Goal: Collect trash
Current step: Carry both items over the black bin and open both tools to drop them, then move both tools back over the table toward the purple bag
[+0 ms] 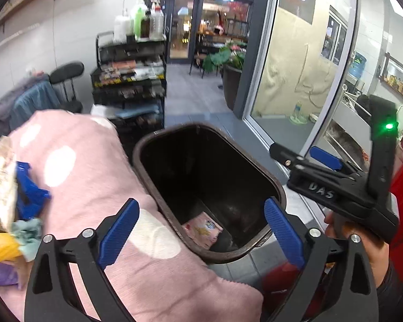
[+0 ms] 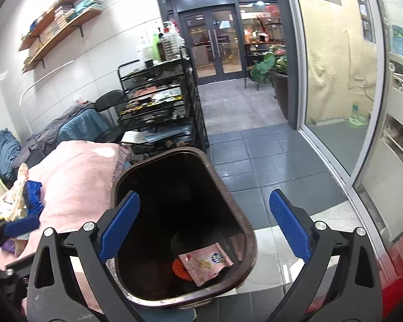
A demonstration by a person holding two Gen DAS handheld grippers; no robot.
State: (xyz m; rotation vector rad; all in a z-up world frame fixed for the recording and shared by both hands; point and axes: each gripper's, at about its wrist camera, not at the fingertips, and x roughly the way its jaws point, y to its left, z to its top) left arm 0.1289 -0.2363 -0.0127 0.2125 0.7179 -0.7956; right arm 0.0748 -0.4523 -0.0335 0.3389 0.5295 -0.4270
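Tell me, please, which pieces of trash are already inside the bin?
The pink printed wrapper and the orange net half under it lie at the bottom of the brown bin. The blue plastic piece and crumpled wrappers remain on the pink blanket.

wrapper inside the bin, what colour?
Pink wrapper with a small printed graphic, lying in the dark bin; clearest in right wrist view.

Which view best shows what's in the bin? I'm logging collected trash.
The right wrist view: it looks down into the bin, showing a pink wrapper over an orange net. The left wrist view shows only the wrapper; the rim hides the rest.
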